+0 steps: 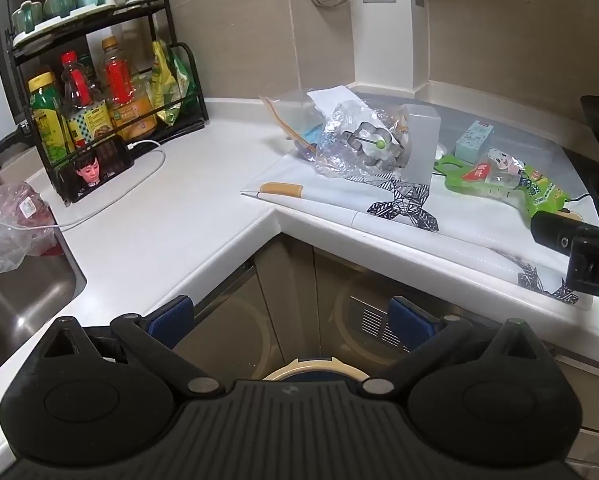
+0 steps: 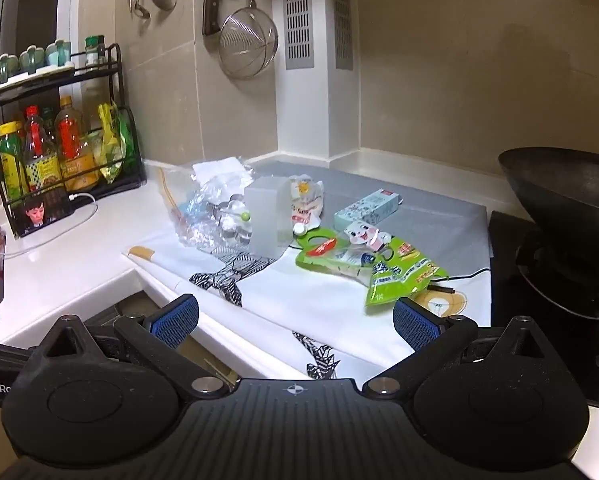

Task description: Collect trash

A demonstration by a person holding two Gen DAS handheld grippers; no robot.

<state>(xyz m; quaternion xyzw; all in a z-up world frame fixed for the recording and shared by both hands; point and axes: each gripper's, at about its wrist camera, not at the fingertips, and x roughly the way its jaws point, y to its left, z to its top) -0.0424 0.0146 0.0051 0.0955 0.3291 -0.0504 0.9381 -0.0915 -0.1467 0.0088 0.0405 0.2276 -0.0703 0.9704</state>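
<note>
On the surface (image 2: 79,264): trash lay, green wrapper (image 2: 395,268) nearest.
Left gripper (image 1: 291,320): wide apart, empty.
Right gripper (image 2: 295,316): wide apart, empty.
Risk: slippery clear bag (image 2: 211,216) might slide away.

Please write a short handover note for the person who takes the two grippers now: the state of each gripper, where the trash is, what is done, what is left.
Left gripper: open, empty, over the counter corner, short of the trash.
Right gripper: open, empty, over the front edge of the patterned mat.
Trash, all on the mat: crumpled clear plastic bag, frosted box, small mint carton, green snack wrappers.
A bin rim shows on the floor below the left gripper.
Done: nothing picked up yet.
Left: grasp each piece and drop it in the bin, probably starting with the green wrappers, nearest the right gripper.
</note>
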